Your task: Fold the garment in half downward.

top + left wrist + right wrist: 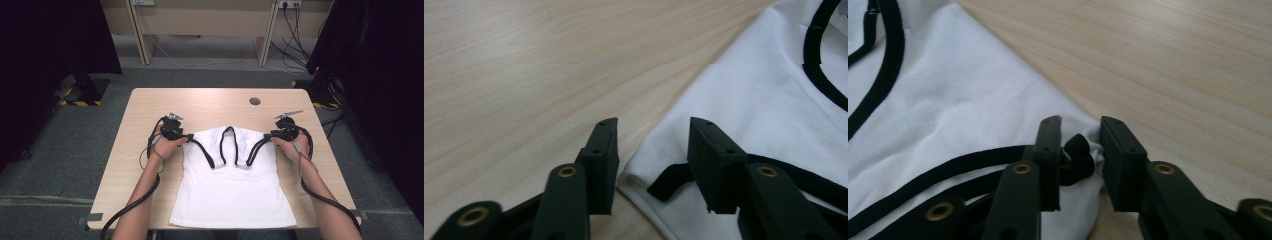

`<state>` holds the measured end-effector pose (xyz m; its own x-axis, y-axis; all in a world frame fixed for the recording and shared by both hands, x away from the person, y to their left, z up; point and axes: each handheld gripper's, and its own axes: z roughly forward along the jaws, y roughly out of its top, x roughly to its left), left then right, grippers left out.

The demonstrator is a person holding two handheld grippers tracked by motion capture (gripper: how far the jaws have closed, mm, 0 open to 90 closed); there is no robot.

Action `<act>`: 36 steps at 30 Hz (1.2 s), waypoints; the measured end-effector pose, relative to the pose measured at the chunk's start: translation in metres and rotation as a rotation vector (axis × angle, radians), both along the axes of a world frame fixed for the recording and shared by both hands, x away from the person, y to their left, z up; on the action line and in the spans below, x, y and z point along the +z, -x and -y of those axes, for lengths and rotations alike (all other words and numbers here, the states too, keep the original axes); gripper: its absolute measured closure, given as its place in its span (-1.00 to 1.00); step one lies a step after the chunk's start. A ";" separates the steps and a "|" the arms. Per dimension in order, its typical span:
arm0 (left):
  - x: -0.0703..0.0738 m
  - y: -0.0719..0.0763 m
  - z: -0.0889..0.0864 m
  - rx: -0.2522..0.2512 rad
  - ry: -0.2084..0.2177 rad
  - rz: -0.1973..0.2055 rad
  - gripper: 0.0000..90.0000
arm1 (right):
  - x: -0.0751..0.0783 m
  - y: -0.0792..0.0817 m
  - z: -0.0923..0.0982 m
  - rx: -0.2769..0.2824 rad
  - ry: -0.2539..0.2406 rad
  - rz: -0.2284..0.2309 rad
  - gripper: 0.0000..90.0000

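A white sleeveless top [232, 185] with black trim lies flat on the wooden table [150, 105], hem toward the person and straps at the far end. My left gripper [189, 137] sits at the top's left shoulder corner. In the left gripper view its jaws [653, 125] stand apart over the white cloth [764, 100] and a black strap end [669, 182], with the pads off them. My right gripper [267, 136] is at the right shoulder corner. In the right gripper view its jaws [1081, 122] squeeze a bunched fold of cloth and black strap [1079, 152].
A round cable hole [255, 101] is set in the table near its far edge. Bare wood runs along both sides of the top. Black curtains hang left and right, and cables [295, 45] lie on the floor beyond, under a pale desk.
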<state>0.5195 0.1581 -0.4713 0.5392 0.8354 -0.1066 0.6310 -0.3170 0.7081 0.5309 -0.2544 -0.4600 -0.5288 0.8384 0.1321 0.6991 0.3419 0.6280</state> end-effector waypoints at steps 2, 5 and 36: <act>0.001 -0.001 0.001 -0.004 0.001 -0.010 0.56 | 0.000 0.000 0.000 0.001 -0.007 -0.004 0.78; -0.001 -0.001 0.002 -0.002 0.014 -0.002 0.68 | -0.001 -0.001 0.002 -0.008 -0.034 -0.014 0.80; 0.022 -0.002 -0.001 0.043 0.128 0.082 0.83 | 0.021 -0.003 0.007 -0.034 -0.171 0.035 0.82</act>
